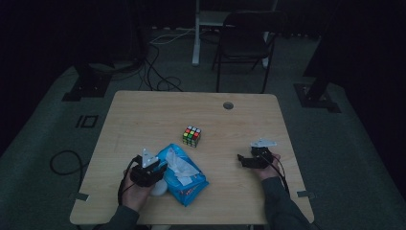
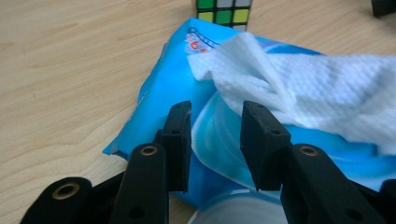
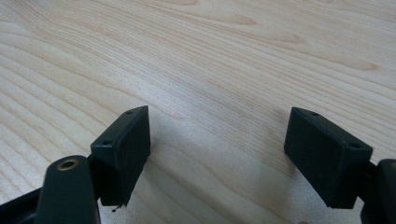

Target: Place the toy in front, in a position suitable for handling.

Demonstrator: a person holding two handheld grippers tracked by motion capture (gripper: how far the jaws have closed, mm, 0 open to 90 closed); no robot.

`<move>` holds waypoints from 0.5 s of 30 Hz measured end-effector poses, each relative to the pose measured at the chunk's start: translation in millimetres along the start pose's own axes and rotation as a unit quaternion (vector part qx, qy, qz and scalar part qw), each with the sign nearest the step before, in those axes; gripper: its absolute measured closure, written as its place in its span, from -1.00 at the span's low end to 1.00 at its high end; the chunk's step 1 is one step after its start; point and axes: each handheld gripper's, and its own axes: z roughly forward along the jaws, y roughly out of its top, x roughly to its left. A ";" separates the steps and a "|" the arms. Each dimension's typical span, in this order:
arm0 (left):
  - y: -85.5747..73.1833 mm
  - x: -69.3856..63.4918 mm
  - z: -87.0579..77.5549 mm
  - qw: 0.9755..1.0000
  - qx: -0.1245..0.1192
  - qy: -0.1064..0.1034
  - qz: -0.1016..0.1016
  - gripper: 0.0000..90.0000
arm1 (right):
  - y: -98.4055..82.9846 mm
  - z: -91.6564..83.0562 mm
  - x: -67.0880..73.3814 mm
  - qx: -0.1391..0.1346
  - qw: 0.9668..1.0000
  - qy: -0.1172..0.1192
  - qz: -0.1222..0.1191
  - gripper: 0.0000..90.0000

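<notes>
A blue wet-wipe pack (image 1: 190, 186) lies at the front left of the wooden table (image 1: 143, 115), with a white wipe (image 1: 179, 167) pulled out of its top. My left gripper (image 1: 161, 168) is at the pack's left end. In the left gripper view, its jaws (image 2: 215, 123) stand apart over the pack (image 2: 163, 88), just short of the crumpled wipe (image 2: 327, 93), and the pads press on nothing. A colourful puzzle cube (image 1: 191, 135) sits mid-table, its lower edge showing beyond the pack (image 2: 224, 9). My right gripper (image 1: 241, 159) rests at the front right, open over bare wood (image 3: 217, 135).
A small round cable hole (image 1: 228, 105) is near the table's far edge. Behind the table stand a dark folding chair (image 1: 244, 43) and a white post (image 1: 196, 33). Cables (image 1: 158, 72) trail over the grey floor. Dark stand feet (image 1: 86, 88) flank the table.
</notes>
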 end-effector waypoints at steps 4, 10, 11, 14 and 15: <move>1.8 -1.5 0.9 1.000 0.005 0.003 0.009 0.53 | 0.0 0.0 0.0 0.000 1.000 0.000 0.000 -0.50; 4.7 6.3 8.1 1.000 0.002 -0.011 0.011 0.53 | 0.0 0.0 0.0 0.000 1.000 0.000 0.000 -0.50; 5.7 7.3 9.1 1.000 0.003 -0.013 0.012 0.53 | 0.0 0.0 0.0 0.000 1.000 0.000 0.000 -0.50; 7.6 12.4 11.2 1.000 0.003 -0.019 0.017 0.53 | 0.0 0.0 0.0 0.000 1.000 0.000 0.000 -0.50; 8.0 14.4 11.5 1.000 0.003 -0.017 0.016 0.53 | 0.0 0.0 0.0 0.000 1.000 0.000 0.000 -0.50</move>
